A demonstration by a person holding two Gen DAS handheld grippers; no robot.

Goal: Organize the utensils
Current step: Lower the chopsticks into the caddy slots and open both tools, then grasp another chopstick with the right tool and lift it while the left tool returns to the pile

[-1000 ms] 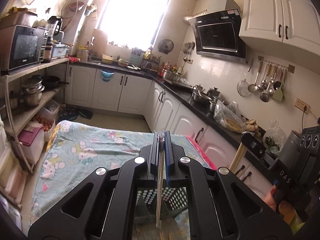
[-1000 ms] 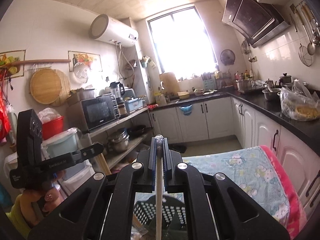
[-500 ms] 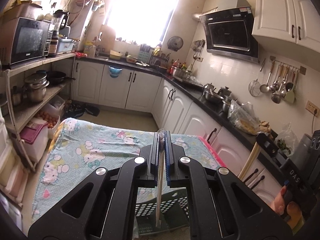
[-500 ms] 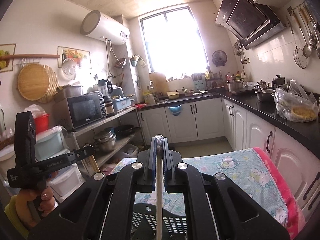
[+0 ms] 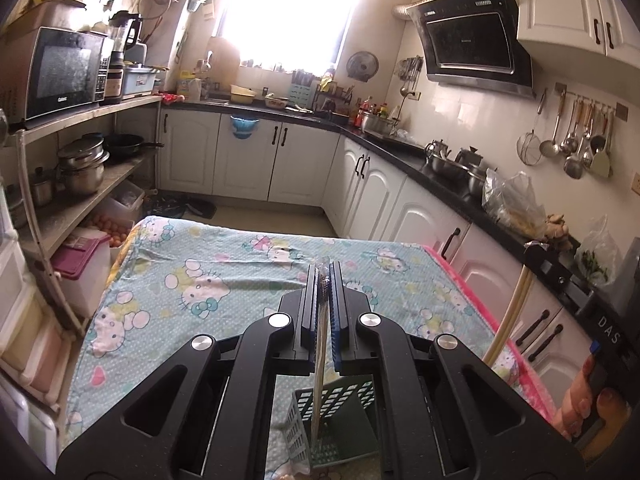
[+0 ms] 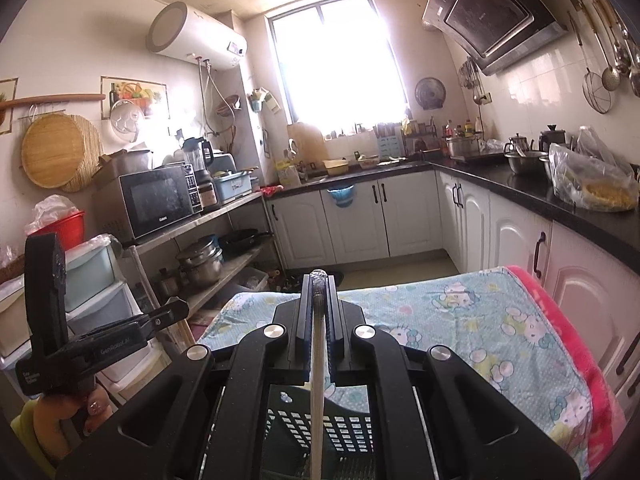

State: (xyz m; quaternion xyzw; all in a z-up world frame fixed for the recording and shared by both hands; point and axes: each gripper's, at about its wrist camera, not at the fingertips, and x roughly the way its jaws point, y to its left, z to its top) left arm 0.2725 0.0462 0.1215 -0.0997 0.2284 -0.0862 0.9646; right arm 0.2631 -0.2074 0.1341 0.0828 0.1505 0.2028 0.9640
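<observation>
In the left wrist view my left gripper (image 5: pixel 325 276) is shut on a pale chopstick (image 5: pixel 320 380) that hangs down into a green perforated basket (image 5: pixel 348 400) on the table. At the right edge of that view, my right gripper (image 5: pixel 534 246) holds a pale chopstick (image 5: pixel 508 320) that slants downward. In the right wrist view the right gripper (image 6: pixel 319 280) is shut on this chopstick (image 6: pixel 317 380), which hangs over the dark perforated basket (image 6: pixel 352 424). The left gripper (image 6: pixel 180 308) shows at the left, held by a hand.
The table carries a light blue cartoon-cat cloth (image 5: pixel 200 272) with a pink edge (image 6: pixel 580 344). White cabinets and a black counter (image 5: pixel 440 168) run along the right. An open shelf with a microwave (image 5: pixel 64 68) and pots stands on the left.
Both grippers have sunk toward the table and tilted slightly down. The basket and cloth fill more of both views. Each gripper stays shut on its chopstick.
</observation>
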